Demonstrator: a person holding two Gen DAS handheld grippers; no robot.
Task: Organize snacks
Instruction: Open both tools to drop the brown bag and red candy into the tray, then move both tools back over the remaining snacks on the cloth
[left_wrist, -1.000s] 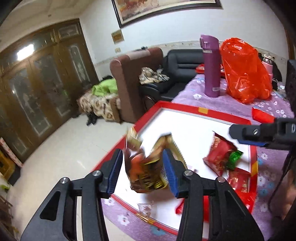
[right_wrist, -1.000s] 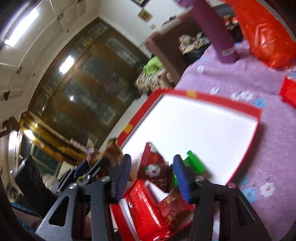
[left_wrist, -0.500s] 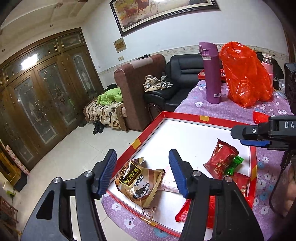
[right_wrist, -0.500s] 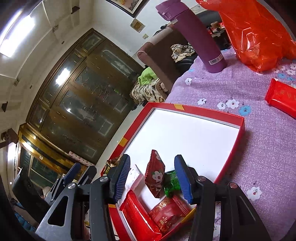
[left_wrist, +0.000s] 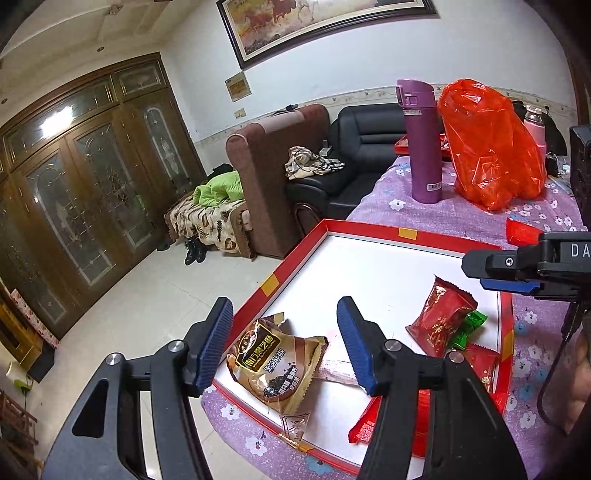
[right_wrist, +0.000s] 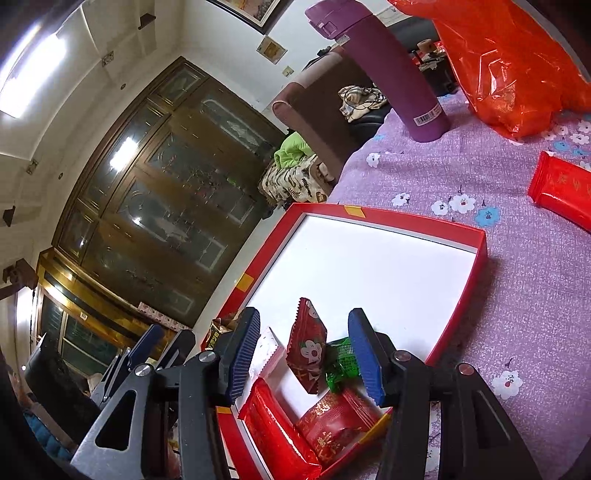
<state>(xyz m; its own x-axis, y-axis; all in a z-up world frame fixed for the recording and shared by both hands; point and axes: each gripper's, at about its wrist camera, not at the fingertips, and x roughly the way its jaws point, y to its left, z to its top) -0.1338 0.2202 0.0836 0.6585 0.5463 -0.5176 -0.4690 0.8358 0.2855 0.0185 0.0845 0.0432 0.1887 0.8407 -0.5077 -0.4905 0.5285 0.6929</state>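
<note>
The left gripper (left_wrist: 284, 341) stands apart over a brown foil snack packet (left_wrist: 279, 363) lying inside the shallow red-rimmed white tray (left_wrist: 369, 230). The right gripper (right_wrist: 303, 358) (also apart, empty) hovers above red packets; a flat red packet (right_wrist: 563, 190) waits beyond, outside.

Right gripper (right_wrist: 303, 354) jaws apart over red snack packet (right_wrist: 306, 350) in red box (right_wrist: 458, 291).
</note>
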